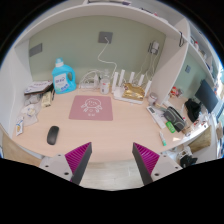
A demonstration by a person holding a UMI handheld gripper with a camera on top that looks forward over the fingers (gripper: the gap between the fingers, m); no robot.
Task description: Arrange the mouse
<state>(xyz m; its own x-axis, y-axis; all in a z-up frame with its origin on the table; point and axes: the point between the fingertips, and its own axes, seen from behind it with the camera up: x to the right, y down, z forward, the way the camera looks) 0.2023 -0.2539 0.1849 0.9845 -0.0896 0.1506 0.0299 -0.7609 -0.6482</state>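
A dark computer mouse [53, 134] lies on the light wooden desk [110, 135], to the left of and beyond my fingers. A pink mouse mat [91, 108] with a pale figure on it lies in the middle of the desk, farther back and right of the mouse. My gripper [112, 160] is open and holds nothing, its two magenta pads [80, 157] spread wide above the desk's near edge. Nothing stands between the fingers.
A blue detergent bottle [64, 76] stands at the back left beside clutter [38, 92]. A white router with antennas [132, 88] and cables sit at the back. A monitor [205, 98] and dark items [175, 117] stand at the right.
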